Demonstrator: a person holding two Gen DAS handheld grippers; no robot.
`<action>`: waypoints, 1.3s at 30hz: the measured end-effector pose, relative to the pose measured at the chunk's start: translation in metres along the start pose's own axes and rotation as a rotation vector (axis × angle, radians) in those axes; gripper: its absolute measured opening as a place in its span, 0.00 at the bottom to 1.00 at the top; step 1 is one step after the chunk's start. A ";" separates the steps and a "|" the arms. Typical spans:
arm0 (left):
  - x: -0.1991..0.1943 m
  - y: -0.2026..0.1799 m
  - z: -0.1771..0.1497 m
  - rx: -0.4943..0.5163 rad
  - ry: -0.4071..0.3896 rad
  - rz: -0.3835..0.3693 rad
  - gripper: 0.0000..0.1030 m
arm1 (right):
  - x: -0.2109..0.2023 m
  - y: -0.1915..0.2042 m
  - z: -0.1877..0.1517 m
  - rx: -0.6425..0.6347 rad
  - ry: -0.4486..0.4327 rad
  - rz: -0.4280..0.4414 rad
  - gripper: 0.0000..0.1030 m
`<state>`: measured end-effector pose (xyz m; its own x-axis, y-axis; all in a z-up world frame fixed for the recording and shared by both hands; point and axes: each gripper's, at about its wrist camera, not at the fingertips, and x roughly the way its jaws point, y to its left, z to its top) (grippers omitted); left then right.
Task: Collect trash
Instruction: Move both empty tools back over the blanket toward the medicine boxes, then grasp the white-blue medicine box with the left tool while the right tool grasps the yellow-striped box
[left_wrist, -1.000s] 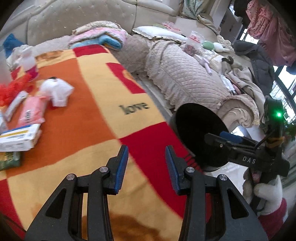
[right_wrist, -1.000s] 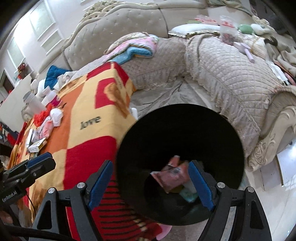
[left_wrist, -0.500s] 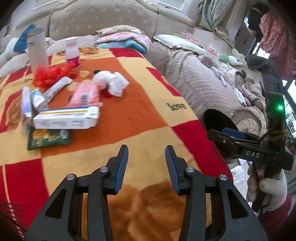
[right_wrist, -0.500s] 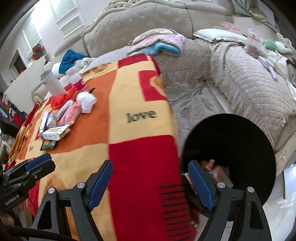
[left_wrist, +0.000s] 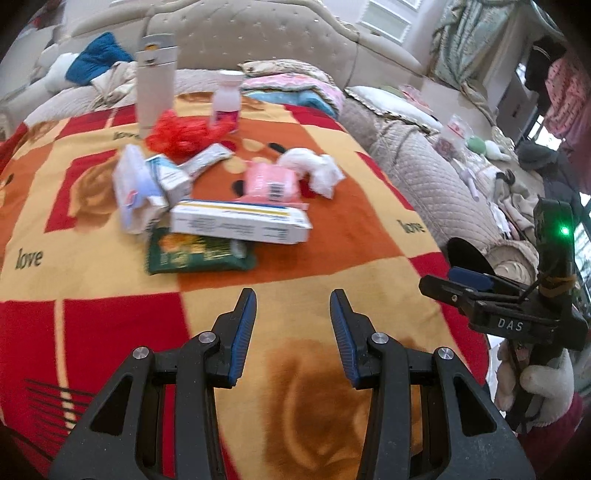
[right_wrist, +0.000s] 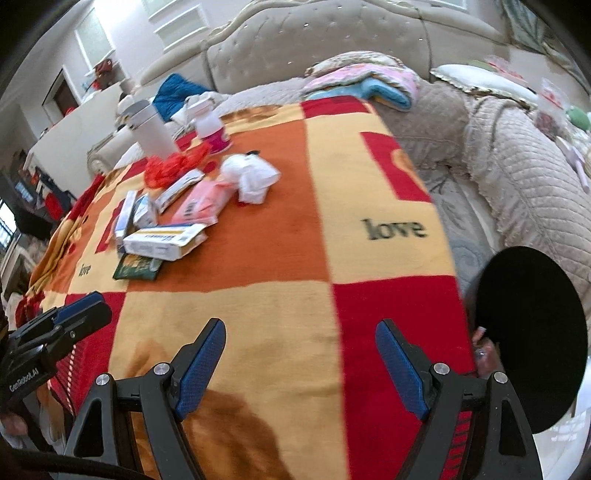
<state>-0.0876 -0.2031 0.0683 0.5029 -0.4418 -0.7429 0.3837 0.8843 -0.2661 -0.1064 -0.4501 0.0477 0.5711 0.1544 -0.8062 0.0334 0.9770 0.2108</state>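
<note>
Left wrist view: my left gripper (left_wrist: 293, 328) has its blue-padded fingers apart with nothing between them, above the red, orange and yellow checked blanket (left_wrist: 351, 229) — trash pile sits ahead at the blanket's middle: long white cardboard box (left_wrist: 240, 220) lying on a dark green foil packet (left_wrist: 199, 256), pink plastic pack (left_wrist: 271, 182), crumpled white tissue wad (left_wrist: 314, 171), red plastic mesh (left_wrist: 181, 131). Right wrist view: my right gripper (right_wrist: 301, 363) has fingers wide apart, empty, over the same blanket — round black trash bin (right_wrist: 532, 332) is just off the blanket's right edge, pile well up-left.
</note>
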 end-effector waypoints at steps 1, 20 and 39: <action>-0.001 0.004 0.000 -0.006 0.000 0.005 0.38 | 0.002 0.005 0.000 -0.009 0.005 0.004 0.79; -0.019 0.070 -0.013 -0.112 0.003 0.061 0.40 | 0.020 0.048 0.005 -0.076 0.047 0.046 0.79; -0.012 0.141 0.033 -0.276 -0.008 0.083 0.54 | 0.053 0.099 0.053 -0.157 0.038 0.119 0.79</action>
<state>-0.0144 -0.0783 0.0597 0.5304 -0.3666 -0.7644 0.1167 0.9247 -0.3625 -0.0296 -0.3528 0.0553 0.5319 0.2731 -0.8015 -0.1624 0.9619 0.2200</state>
